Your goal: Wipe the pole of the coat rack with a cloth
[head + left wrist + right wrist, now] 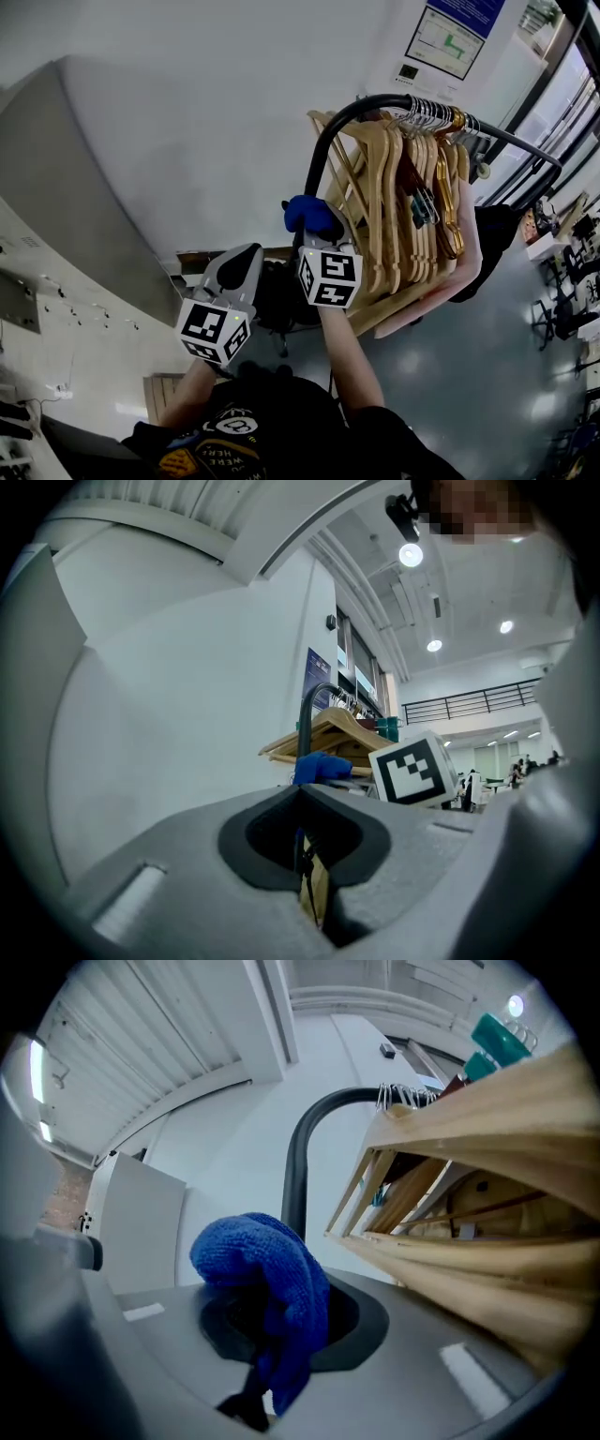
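Note:
The coat rack's black pole (330, 131) rises and bends right into a top rail; in the right gripper view the pole (296, 1168) stands just behind the cloth. A bunched blue cloth (311, 215) (270, 1274) is held at the pole's lower straight part by my right gripper (315, 236) (267, 1335), shut on it. Whether cloth and pole touch is hidden. My left gripper (246, 257) (302, 803) hangs lower left of the pole, shut and holding nothing. The cloth (323, 767) and pole (305, 726) show small in its view.
A thick bundle of wooden hangers (408, 220) (478, 1213) hangs from the rail right beside the right gripper. A white wall (187, 122) stands behind the rack, with a poster (444, 41) on it. Dark window frames (562, 141) and office chairs (562, 319) lie at right.

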The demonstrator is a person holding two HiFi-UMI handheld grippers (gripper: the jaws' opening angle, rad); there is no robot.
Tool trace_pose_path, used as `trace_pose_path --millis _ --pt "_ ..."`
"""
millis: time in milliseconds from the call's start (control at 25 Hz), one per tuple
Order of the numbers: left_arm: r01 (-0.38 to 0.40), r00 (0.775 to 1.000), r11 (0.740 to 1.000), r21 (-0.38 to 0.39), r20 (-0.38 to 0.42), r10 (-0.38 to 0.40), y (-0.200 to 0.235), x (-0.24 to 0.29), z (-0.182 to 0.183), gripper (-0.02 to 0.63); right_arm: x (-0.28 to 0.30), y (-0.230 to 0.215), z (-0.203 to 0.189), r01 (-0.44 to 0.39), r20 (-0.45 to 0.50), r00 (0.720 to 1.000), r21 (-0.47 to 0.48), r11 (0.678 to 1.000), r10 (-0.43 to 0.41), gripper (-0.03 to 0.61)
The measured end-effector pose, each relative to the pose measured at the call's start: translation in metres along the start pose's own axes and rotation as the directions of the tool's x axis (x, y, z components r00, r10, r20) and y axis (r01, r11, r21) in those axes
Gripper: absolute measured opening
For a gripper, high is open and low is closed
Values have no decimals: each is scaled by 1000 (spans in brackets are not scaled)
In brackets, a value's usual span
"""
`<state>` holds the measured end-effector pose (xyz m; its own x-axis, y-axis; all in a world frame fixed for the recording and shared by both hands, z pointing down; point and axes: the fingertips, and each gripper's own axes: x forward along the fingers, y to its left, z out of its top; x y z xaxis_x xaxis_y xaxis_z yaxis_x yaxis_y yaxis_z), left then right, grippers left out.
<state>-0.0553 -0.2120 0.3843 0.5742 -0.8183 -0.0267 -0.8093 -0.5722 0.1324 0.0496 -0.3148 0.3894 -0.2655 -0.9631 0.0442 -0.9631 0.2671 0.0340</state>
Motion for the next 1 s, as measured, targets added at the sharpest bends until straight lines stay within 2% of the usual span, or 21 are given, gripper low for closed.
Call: trace_pose_path --millis 320,480,640,1000 --pt "13 1000 1000 1 3 -13 -7 5 2 3 3 -9 60 26 63 998 50 998 -29 66" --pt "25 1000 1000 -1 4 -25 -11 7 1 3 5 -13 87 12 88 996 81 997 -19 54" --pt "33 999 999 -5 8 -33 -15 9 2 3 7 -15 97 11 93 996 70 997 -18 57" --pt "59 998 998 -4 1 -59 -24 14 2 3 8 -20 108 -12 102 995 136 991 -2 54"
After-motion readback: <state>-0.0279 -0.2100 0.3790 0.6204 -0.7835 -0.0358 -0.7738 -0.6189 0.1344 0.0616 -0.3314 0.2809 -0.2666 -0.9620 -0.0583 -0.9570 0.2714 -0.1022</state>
